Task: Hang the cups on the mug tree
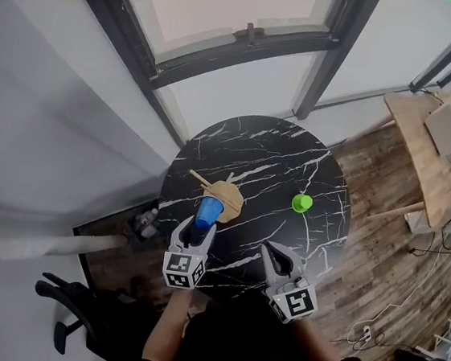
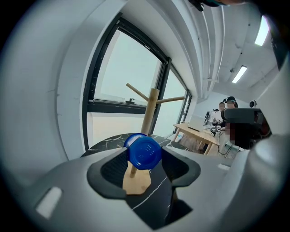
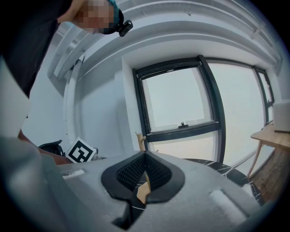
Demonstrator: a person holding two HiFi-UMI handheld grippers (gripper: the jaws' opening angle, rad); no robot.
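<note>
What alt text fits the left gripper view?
The left tool grips a blue cup, base toward the camera, in front of a wooden mug tree standing on a black marble table. A large window fills the background.

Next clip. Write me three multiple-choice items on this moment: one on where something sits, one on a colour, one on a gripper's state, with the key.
1. Where is the green cup?
A. On the table, right of the mug tree in the head view
B. Hanging on a peg
C. On the floor

2. What colour is the cup between the left gripper's fingers?
A. Red
B. Blue
C. Yellow

3. How do the right gripper's fingers stand?
A. Wide apart
B. Shut on a cup
C. Shut together, with nothing between them

Key: 1 A, it stands alone on the black marble top. 2 B, the left gripper view shows the blue cup pressed between the pads. 3 C, the right gripper view shows the pads meeting with nothing held.
</note>
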